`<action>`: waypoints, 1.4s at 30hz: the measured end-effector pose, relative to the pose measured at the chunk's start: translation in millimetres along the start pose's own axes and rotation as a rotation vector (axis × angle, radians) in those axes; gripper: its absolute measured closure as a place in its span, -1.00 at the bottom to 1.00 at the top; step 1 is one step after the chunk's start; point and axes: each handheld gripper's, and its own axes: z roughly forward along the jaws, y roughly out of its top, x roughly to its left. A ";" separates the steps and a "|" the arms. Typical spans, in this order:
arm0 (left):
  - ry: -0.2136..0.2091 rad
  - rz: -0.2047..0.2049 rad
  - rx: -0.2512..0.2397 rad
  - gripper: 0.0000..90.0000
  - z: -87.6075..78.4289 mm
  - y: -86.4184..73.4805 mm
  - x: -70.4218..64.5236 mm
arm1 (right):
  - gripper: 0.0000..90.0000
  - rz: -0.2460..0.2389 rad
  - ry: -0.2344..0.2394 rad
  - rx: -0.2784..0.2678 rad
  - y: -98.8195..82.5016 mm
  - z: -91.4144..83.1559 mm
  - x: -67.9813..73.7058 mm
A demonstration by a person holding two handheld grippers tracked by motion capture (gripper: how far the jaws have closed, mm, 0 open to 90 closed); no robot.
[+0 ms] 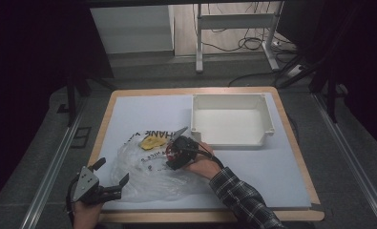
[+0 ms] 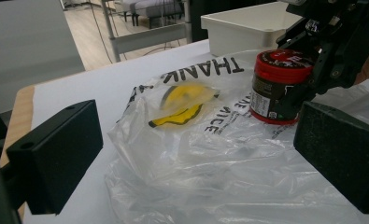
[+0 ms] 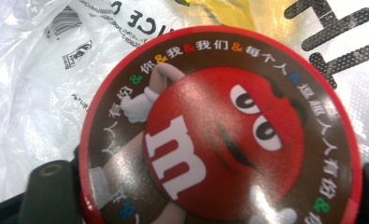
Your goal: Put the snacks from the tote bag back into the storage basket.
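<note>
While your right gripper [image 1: 175, 153] stands over the clear plastic bag [image 1: 148, 167], its jaws are closed on the candy jar [image 2: 279, 86], a small brown jar with a red lid. In the right gripper view the lid [image 3: 219, 128] sits between the two black jaws, one at each side of it, and in the left gripper view you can see the other gripper clamped around the jar from above and behind. The jar stands upright on the bag, near the printed black letters and just beside the yellow smiley print [image 2: 184, 100]. So I judge that the step in hand is the grasp of the jar, and the lift is not yet done, because the bottom of the jar seems to rest on the plastic.

Your left gripper [image 1: 107, 183] waits at the near left corner of the table [image 1: 291, 191] with its jaws wide apart and nothing between them; the edge of the bag lies just in front of it.

For the next move, you probably need to raise the jar straight up, so the thin plastic does not come with it. The white bin [image 1: 231, 119] stands near, behind the jar, and it looks like a likely place for it. If the bag sticks to the jar, you can pin its edge with the left gripper.
</note>
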 end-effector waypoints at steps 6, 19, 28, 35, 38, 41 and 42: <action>0.000 0.004 0.002 -0.98 0.2 0.1 -0.5 | -0.44 0.001 -0.019 0.016 1.8 -0.6 2.8; 0.001 0.006 0.003 -0.97 0.2 -0.1 -0.5 | -0.43 0.003 -0.041 0.007 4.3 -7.6 8.0; 0.002 0.010 0.003 -0.97 0.4 0.0 -0.9 | -0.43 -0.008 -0.050 0.013 8.8 -19.0 12.0; 0.003 0.011 0.004 -0.97 0.5 0.0 -0.9 | -0.43 0.003 -0.050 0.002 7.2 -27.0 8.8; 0.003 0.011 0.004 -0.97 0.5 0.0 -0.9 | -0.43 0.010 -0.054 0.006 6.7 -29.2 8.5; 0.003 0.011 0.004 -0.97 0.6 0.0 -1.1 | -0.43 0.007 -0.056 0.005 5.1 -35.0 6.9; 0.003 0.011 0.004 -0.97 0.6 0.0 -1.1 | -0.43 0.012 -0.056 0.004 4.7 -36.6 6.9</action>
